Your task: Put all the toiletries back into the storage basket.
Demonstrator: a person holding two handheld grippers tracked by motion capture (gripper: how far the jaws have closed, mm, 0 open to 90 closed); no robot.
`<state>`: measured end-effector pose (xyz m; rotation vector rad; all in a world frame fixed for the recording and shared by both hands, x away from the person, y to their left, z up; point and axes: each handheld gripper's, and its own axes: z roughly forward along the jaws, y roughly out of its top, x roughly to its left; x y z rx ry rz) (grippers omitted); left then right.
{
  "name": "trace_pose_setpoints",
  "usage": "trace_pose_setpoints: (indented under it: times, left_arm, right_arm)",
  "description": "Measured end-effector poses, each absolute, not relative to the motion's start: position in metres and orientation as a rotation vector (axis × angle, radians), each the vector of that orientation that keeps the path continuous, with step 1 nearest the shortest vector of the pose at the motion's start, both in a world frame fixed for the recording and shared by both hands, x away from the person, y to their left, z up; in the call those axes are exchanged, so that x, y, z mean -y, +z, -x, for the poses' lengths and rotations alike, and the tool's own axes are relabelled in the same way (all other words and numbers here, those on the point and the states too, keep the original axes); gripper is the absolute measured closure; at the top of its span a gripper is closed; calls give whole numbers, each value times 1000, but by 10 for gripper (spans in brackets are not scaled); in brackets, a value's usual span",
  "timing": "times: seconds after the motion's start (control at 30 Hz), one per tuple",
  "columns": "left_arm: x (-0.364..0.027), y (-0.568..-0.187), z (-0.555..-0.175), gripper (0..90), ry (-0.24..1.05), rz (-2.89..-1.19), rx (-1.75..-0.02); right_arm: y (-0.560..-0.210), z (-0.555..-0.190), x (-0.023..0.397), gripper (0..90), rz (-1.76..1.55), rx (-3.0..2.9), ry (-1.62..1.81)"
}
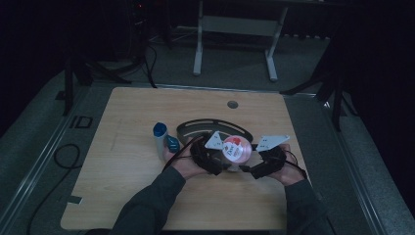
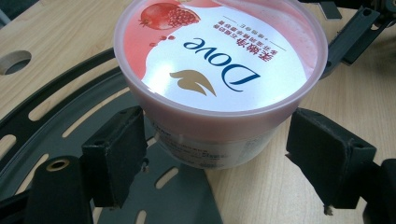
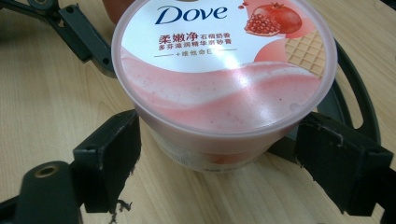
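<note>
Left gripper (image 2: 212,154): jaws spread to either side of the pink Dove tub (image 2: 219,60), small gaps visible at both pads; not clamped.
Right gripper (image 3: 219,158): jaws likewise apart, flanking the tub from the opposite side.
Tub position: upright on the wooden table (image 1: 137,196), between both grippers, its base partly over the black slotted plate (image 2: 60,112).
Blue-capped bottle (image 1: 160,137): just left of the left hand.
</note>
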<state>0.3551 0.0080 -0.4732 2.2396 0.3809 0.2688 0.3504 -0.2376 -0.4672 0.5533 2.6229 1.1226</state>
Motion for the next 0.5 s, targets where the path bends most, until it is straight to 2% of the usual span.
trace_pose_setpoints:
  times: [0.5]
  left_arm:
    - [-2, -472, -367, 200, 287, -2232, -424]
  right_arm:
    - [-465, -367, 240, 144, -558, -2628, 1113]
